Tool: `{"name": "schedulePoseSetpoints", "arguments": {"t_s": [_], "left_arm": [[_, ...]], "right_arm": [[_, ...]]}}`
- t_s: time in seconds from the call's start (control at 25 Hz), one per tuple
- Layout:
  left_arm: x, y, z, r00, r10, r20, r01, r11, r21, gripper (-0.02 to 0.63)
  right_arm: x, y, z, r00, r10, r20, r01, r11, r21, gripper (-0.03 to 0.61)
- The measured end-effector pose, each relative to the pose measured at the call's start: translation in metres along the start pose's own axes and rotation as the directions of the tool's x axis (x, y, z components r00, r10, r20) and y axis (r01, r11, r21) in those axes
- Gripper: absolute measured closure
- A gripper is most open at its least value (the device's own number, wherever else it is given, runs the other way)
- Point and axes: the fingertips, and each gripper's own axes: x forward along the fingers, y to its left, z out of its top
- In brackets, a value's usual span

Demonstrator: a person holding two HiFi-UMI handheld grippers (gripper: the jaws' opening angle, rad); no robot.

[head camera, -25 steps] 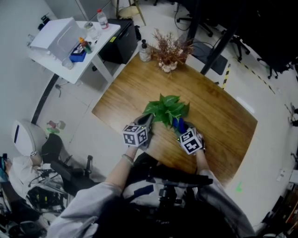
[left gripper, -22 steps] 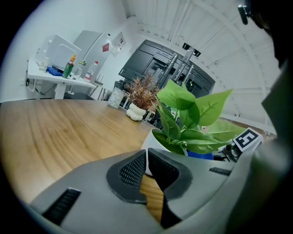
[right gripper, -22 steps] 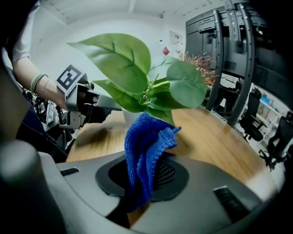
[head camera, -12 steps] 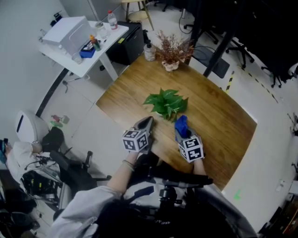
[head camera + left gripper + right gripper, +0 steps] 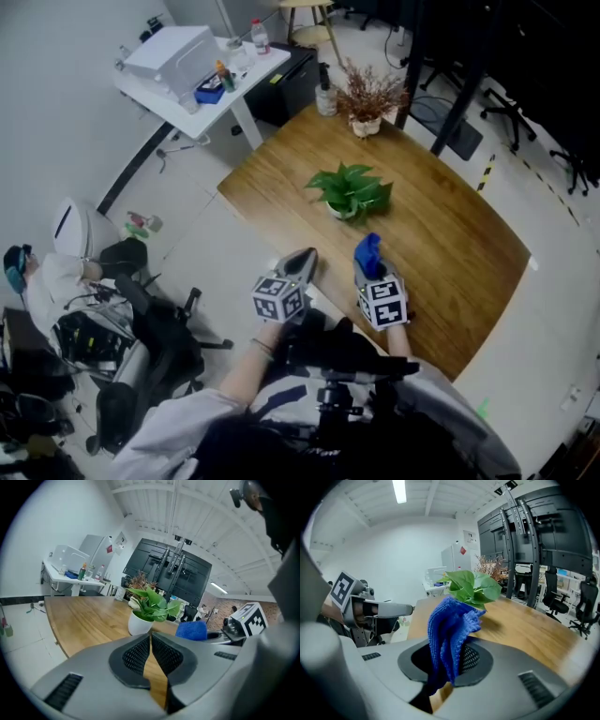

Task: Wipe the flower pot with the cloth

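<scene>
A white flower pot (image 5: 343, 210) with a green leafy plant (image 5: 353, 189) stands near the middle of the wooden table (image 5: 450, 244). The same pot (image 5: 139, 624) shows ahead in the left gripper view. My right gripper (image 5: 367, 258) is shut on a blue cloth (image 5: 368, 253), which sticks up between its jaws (image 5: 449, 634), a short way in front of the plant (image 5: 472, 587). My left gripper (image 5: 302, 263) is shut with nothing in it, over the table's near edge. Both grippers are apart from the pot.
A dried-flower arrangement (image 5: 368, 98) and a bottle (image 5: 325, 96) stand at the table's far corner. A white side desk (image 5: 208, 80) with a box and bottles is beyond it. Office chairs (image 5: 155, 328) and a seated person are on the floor at left.
Both grippers have drawn back from the plant toward the table's near edge. The cloth has come away from the pot. The head view has risen and shows more of the room.
</scene>
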Motion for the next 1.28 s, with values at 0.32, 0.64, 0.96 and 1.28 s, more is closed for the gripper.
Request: {"name": "schedulePoseSetpoints", "arguments": {"t_s": [0.32, 0.64, 0.96, 1.28], "left_arm": [[-0.009, -0.011, 0.003, 0.997, -0.072, 0.001, 0.071, 0.996, 0.047, 0.611], [-0.041, -0.025, 0.005, 0.98, -0.198, -0.035, 0.201, 0.972, 0.123, 0.611], [-0.065, -0.024, 0.004, 0.968, -0.247, -0.047, 0.251, 0.956, 0.153, 0.611], [-0.079, -0.019, 0.002, 0.967, -0.251, -0.041, 0.254, 0.956, 0.148, 0.611]], "right_arm": [[-0.019, 0.032, 0.007, 0.996, -0.006, 0.09, -0.002, 0.996, 0.094, 0.495], [-0.04, 0.067, -0.005, 0.986, -0.118, 0.115, 0.092, 0.974, 0.209, 0.495], [-0.048, 0.093, -0.007, 0.979, -0.158, 0.13, 0.126, 0.967, 0.223, 0.495], [-0.053, 0.104, -0.009, 0.976, -0.174, 0.129, 0.143, 0.966, 0.214, 0.495]]}}
